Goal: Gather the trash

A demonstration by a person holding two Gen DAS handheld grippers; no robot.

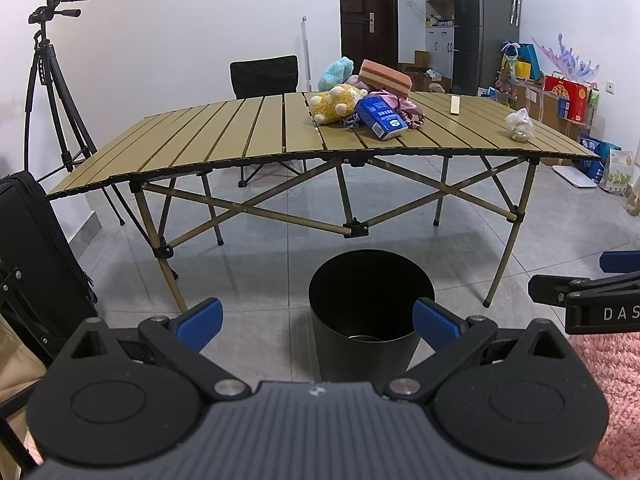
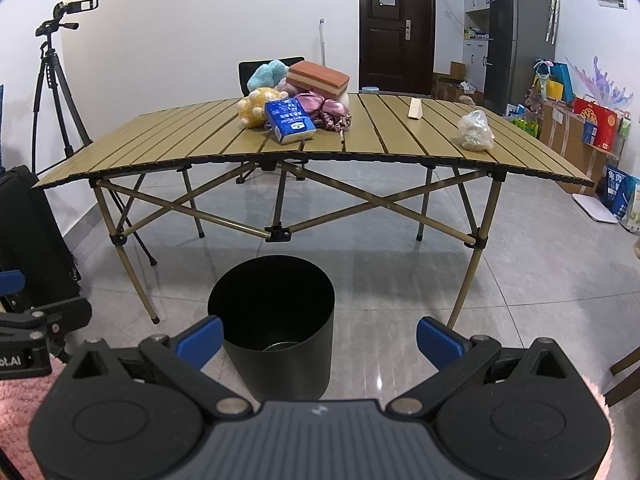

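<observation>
A black round trash bin (image 1: pixel 370 312) stands on the floor in front of the folding table (image 1: pixel 240 132); it also shows in the right wrist view (image 2: pixel 276 320). A crumpled clear plastic bag (image 1: pixel 520 125) lies near the table's right edge, seen too in the right wrist view (image 2: pixel 475 130). A small beige wrapper (image 1: pixel 455 104) lies behind it, also in the right wrist view (image 2: pixel 415 109). My left gripper (image 1: pixel 316 322) is open and empty, low above the bin's near side. My right gripper (image 2: pixel 318 336) is open and empty, right of the bin.
A pile of plush toys (image 1: pixel 336 100), a blue tissue pack (image 1: pixel 380 118), pink cloth and a sponge block (image 1: pixel 386 76) sits mid-table. A tripod (image 1: pixel 52 92) and black suitcase (image 1: pixel 36 248) stand left. Boxes and bags (image 1: pixel 560 96) line the right wall. A pink rug (image 1: pixel 612 392) lies near me.
</observation>
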